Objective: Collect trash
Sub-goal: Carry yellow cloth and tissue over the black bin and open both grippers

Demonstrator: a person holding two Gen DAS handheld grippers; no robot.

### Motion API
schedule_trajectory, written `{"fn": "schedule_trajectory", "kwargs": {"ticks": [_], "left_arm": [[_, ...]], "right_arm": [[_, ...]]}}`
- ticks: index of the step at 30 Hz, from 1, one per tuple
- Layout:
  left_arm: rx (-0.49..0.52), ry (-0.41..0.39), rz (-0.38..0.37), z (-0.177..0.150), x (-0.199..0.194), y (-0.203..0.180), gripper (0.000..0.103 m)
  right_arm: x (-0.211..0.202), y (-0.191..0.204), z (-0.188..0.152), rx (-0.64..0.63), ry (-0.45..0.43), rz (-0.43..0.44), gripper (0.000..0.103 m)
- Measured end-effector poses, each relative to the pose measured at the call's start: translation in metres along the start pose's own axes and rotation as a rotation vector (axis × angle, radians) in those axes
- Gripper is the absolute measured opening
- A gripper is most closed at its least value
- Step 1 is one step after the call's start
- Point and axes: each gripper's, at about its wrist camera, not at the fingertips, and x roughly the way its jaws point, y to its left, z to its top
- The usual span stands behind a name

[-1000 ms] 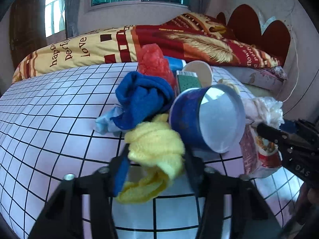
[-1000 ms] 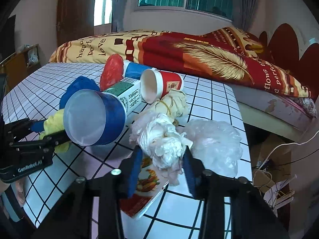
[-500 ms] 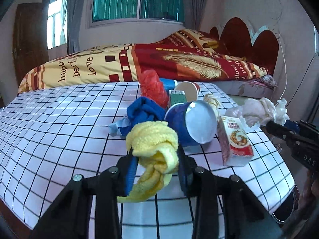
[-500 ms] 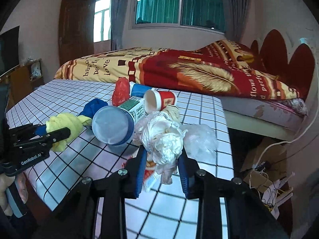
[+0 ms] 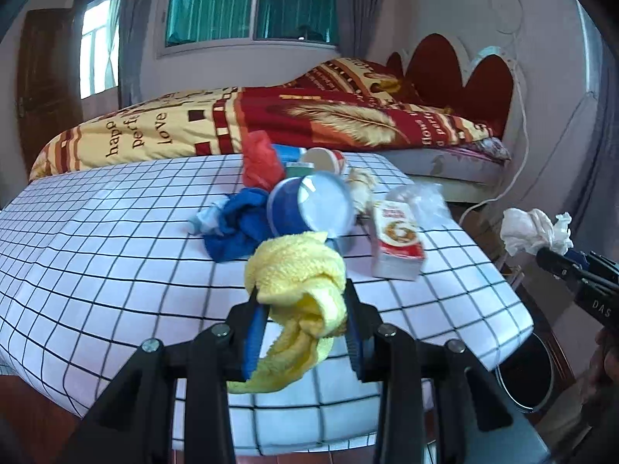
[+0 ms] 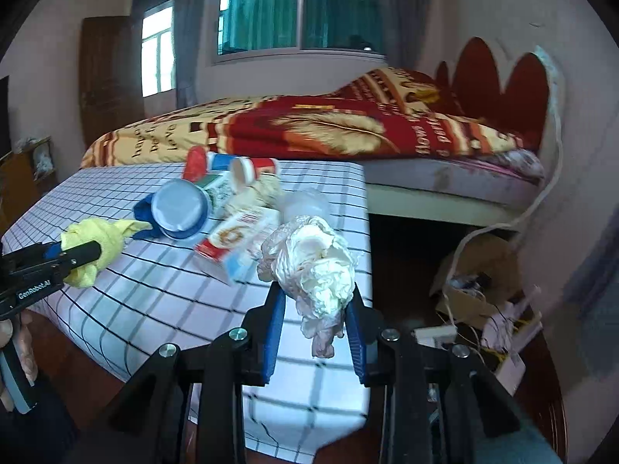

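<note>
My left gripper (image 5: 301, 297) is shut on a yellow cloth (image 5: 298, 270) and holds it above the near edge of the checked table (image 5: 96, 255). My right gripper (image 6: 315, 297) is shut on a crumpled white wad (image 6: 317, 263), held off the table's right edge; the wad also shows in the left wrist view (image 5: 534, 230). The yellow cloth shows at the left in the right wrist view (image 6: 96, 243). On the table lie a blue cup (image 5: 309, 208), a blue cloth (image 5: 236, 228), a red-and-white carton (image 5: 396, 239), a red bag (image 5: 259, 162) and a clear plastic bag (image 5: 421, 197).
A dark round bin (image 5: 522, 371) stands on the floor by the table's right corner. A bed with a red and yellow blanket (image 5: 309, 123) lies behind the table. A cardboard box with cables (image 6: 476, 270) sits on the floor at the right.
Both grippers have lifted and pulled back from the pile with the yellow cloth and the white wad. The right gripper has swung right, past the table edge.
</note>
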Motion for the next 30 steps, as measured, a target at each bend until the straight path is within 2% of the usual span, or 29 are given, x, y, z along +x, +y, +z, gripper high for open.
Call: {"fn": "schedule_trajectory", "kwargs": {"ticks": [5, 16, 30], "left_arm": [[0.041, -0.008, -0.057, -0.004, -0.009, -0.032, 0.037], [0.178, 0.008, -0.253, -0.012, -0.014, -0.135, 0.037], [0.323, 0.068, -0.431, -0.036, -0.012, -0.248, 0.037]], "right_arm": [[-0.023, -0.034, -0.021, 0.053, 0.006, -0.064, 0.032], [-0.067, -0.105, -0.060, 0.171, 0.012, -0.184, 0.032], [-0.095, -0.177, -0.130, 0.304, 0.075, -0.283, 0.033]]}}
